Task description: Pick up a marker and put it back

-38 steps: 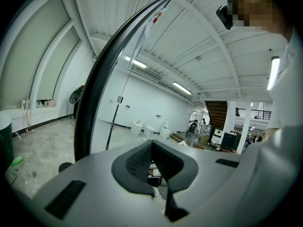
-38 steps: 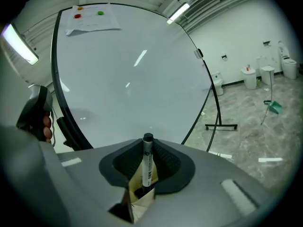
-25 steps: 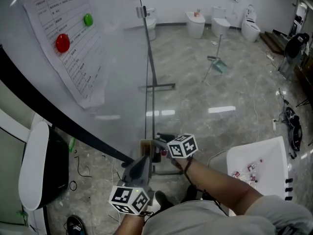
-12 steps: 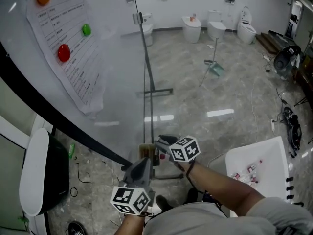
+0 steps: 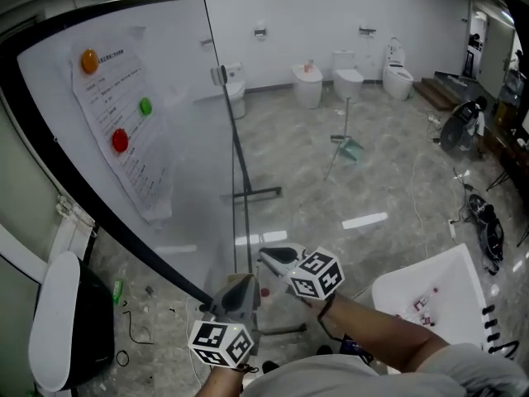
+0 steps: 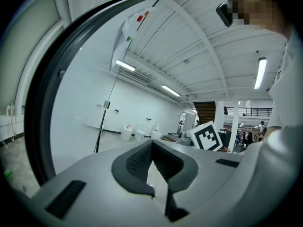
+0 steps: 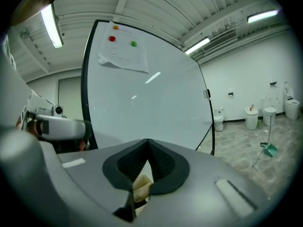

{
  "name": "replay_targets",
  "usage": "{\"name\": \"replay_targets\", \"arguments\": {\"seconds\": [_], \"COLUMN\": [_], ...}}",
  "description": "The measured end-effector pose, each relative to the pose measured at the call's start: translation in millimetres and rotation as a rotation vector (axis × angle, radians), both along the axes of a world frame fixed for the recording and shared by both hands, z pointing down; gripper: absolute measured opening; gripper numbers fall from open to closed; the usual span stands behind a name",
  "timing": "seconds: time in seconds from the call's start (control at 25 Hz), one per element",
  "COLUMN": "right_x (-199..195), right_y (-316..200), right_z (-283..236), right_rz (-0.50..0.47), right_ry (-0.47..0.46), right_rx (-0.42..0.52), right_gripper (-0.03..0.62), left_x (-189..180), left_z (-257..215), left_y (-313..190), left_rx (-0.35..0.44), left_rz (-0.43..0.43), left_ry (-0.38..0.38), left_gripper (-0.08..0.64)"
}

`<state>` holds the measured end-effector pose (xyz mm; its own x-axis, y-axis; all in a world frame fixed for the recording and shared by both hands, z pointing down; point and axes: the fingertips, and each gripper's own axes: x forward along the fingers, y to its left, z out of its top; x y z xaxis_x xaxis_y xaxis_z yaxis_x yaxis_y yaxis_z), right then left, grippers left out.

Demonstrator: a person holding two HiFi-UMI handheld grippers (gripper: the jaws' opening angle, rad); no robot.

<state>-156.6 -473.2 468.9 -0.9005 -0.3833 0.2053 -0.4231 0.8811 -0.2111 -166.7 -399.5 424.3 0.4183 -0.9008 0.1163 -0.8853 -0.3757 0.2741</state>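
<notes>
No marker shows clearly in any view. In the head view my right gripper [image 5: 268,258] points left at the lower edge of the whiteboard [image 5: 190,139]. Its jaws stand shut, and I see nothing gripped between them. The right gripper view shows the right gripper [image 7: 147,144] closed at the tips, with a tan block [image 7: 141,187] below the jaws. My left gripper [image 5: 242,283] sits just below and left of it, aimed up at the board. In the left gripper view the left gripper [image 6: 151,144] is shut and holds nothing. A small red thing [image 5: 264,291] lies between the two grippers.
A paper sheet [image 5: 132,135] hangs on the board under orange [image 5: 89,60], green [image 5: 145,106] and red [image 5: 121,140] magnets. A white table [image 5: 417,275] with small items stands at right. Toilets [image 5: 309,83] line the far wall. Cables [image 5: 132,333] lie on the floor at left.
The head view has lifted and now takes in the whole whiteboard. Both grippers sit lower in the picture and stay close together by the board's lower edge.
</notes>
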Motion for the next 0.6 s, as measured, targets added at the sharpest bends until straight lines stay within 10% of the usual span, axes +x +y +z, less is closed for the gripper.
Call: {"name": "replay_targets", "arguments": {"seconds": [0.6], "right_x": [20.3], "right_y": [37.2], "right_z": [-97.2], "right_rz": [-0.033], "right_ry": [-0.072], "right_rx": [0.153], "right_gripper": [0.002], "left_x": [16.5], "left_z": [-48.3], "left_y": [-2.2], "left_rx": [0.114], "left_rz": [0.012], "left_ry": [-0.029], "left_gripper": [0.002]}}
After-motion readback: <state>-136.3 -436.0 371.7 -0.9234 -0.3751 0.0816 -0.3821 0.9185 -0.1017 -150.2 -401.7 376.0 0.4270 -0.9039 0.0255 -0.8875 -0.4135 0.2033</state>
